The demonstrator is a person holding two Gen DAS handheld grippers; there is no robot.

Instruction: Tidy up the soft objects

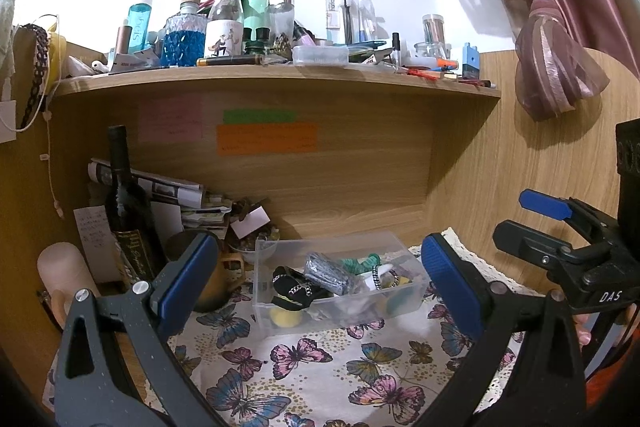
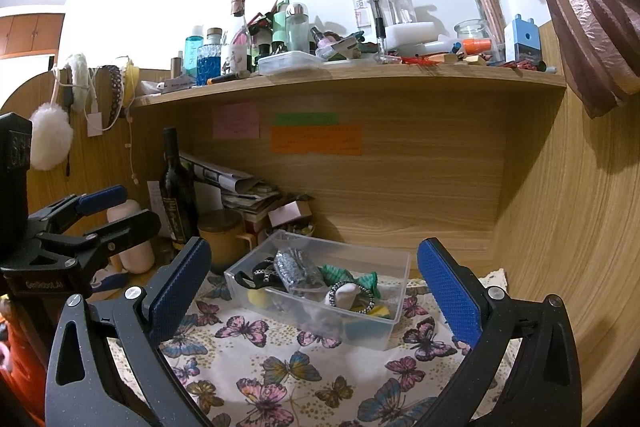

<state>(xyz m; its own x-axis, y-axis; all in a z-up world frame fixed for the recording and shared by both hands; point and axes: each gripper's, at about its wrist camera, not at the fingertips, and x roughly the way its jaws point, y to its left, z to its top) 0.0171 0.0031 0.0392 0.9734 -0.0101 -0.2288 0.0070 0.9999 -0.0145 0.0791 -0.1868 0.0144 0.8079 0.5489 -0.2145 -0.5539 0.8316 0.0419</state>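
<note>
Left wrist view: left gripper [image 1: 320, 281] hovers w/ fingers spread wide, nothing between the blue pads [image 1: 188, 283]. Straight ahead, a clear plastic box [image 1: 340, 315] sits on the butterfly cloth [image 1: 304, 367], near the wooden back wall. Inside the box: soft items, incl. a black piece w/ chain trim [image 1: 294, 289], a grey knit pouch [image 1: 326, 273], a green fabric bit [image 1: 362, 263]. Right gripper [image 1: 532, 227] shows at far right, fingers apart, empty. Dark wine bottle [image 1: 128, 207] stands far left.

Right wrist view: right gripper [image 2: 316, 281] also wide open, holding nothing. Same box [image 2: 320, 307] ahead, centre, on the cloth; a beaded band [image 2: 362, 293] lies inside it. Left gripper [image 2: 108, 211] at left, fingers parted. Cluttered shelf [image 2: 348, 79] above.
</note>
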